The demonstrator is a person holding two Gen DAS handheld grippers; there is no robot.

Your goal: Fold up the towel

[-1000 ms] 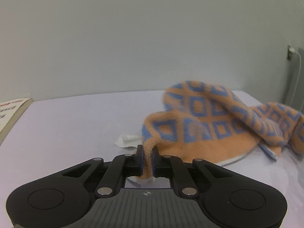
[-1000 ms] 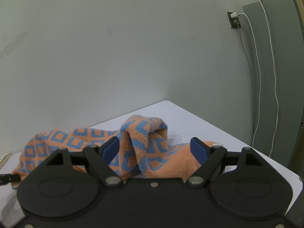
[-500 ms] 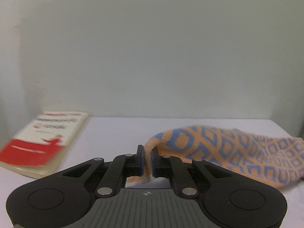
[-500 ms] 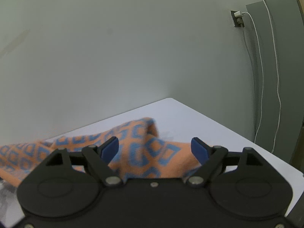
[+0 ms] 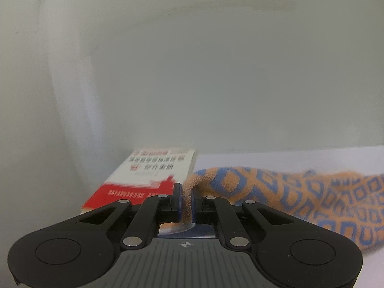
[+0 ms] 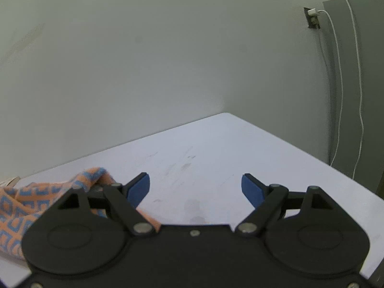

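With its jaws clamped on a towel (image 5: 283,192) corner, left gripper (image 5: 185,204) holds the cloth stretched out beside the red-white book (image 5: 148,177), likely to flatten it before folding. Right gripper (image 6: 195,189) gapes empty over bare table (image 6: 216,144) beyond the towel's other end.

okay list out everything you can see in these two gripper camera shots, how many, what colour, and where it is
towel: one, orange with blue squares, on the table, one corner pinched by the left gripper
book: one, red and white cover, on the table left of the towel
table: one, pale lilac, under everything
cabinet: one, grey, right of the table
wall socket: one, dark, white plug in it
cables: two, white, hanging beside the cabinet
left gripper: one, black, blue pads, shut on the towel
right gripper: one, black, blue pads, open, nothing between them
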